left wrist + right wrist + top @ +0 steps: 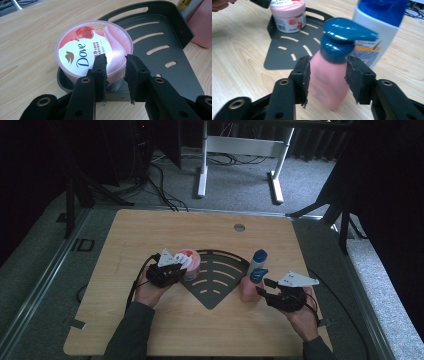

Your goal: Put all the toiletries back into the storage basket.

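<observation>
Glossy plastic jar [93, 50], matt dark slotted tray [172, 53] (metal-looking), light wood-grain table [150, 235], glossy pump bottle [332, 72]

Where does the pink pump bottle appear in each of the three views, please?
High view: the pink bottle stands right of centre, just off the black tray's right edge, ahead of the right gripper.
Left gripper view: its pink side shows at the upper right edge, beyond the tray.
Right gripper view: centre, just beyond the open fingers, blue pump on top.
Shared landmark: the slotted black tray.
</observation>
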